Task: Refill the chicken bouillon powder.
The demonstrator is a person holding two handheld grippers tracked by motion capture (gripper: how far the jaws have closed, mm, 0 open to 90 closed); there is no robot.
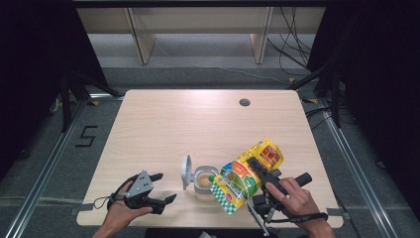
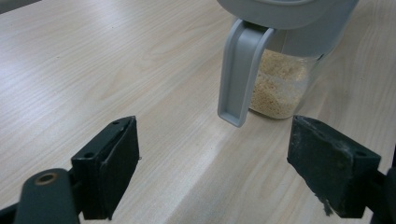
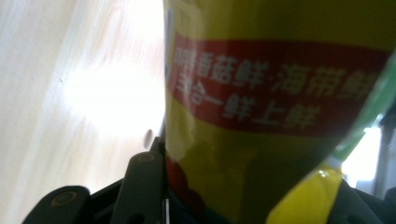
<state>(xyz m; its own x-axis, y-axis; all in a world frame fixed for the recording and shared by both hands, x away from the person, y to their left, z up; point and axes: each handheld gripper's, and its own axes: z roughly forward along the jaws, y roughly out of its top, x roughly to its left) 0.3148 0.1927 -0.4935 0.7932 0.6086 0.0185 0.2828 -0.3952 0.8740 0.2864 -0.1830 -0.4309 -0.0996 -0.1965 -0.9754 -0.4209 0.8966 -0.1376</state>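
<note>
Two grippers: we tilt yellow bag (image 1: 247,174) clamped in right gripper (image 1: 257,168) over open jar (image 1: 203,182) to pour, left gripper (image 1: 161,191) w/ jaws apart waits nearby.

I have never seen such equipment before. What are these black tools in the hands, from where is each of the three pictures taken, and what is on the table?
There is no robot here. A person holds a hand tool in each hand; each tool is a gripper with two black jaws. The high view comes from a fixed camera above the wooden table. The other two pictures come from small cameras riding on the grippers, looking along their jaws.

On the table stands a clear jar holding pale grains, its grey lid flipped open. The left gripper rests beside it with jaws wide apart, holding nothing; in the left gripper view the jar sits just ahead. The right gripper clamps a yellow packet with a red label, tilted with its lower end at the jar's opening. In the right gripper view that packet is very close.
</note>
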